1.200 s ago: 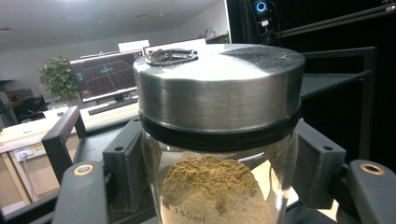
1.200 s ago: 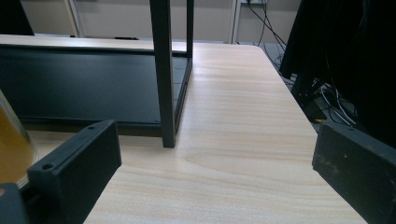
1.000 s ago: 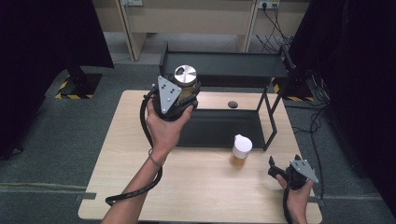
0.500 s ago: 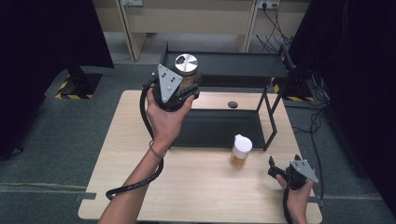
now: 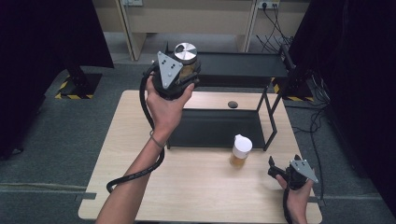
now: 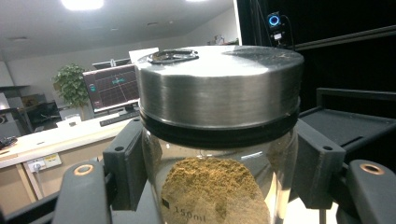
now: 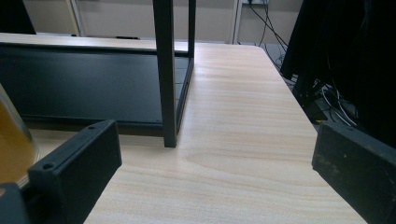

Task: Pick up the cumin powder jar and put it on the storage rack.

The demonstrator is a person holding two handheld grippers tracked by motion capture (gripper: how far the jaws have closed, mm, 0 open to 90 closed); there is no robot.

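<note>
Above the shelf (image 5: 243, 70); raised left claw (image 5: 180, 74)

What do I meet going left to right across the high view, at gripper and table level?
Left gripper holding the metal-lidded jar → white-lidded jar on the table → right gripper, jaws apart.

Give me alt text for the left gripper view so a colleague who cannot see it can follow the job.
A clear glass jar with a brushed metal lid, partly filled with tan powder, sits clamped between the left gripper's two black jaws. Behind it are a black metal shelf at right and a lit office with a monitor at left.
</note>
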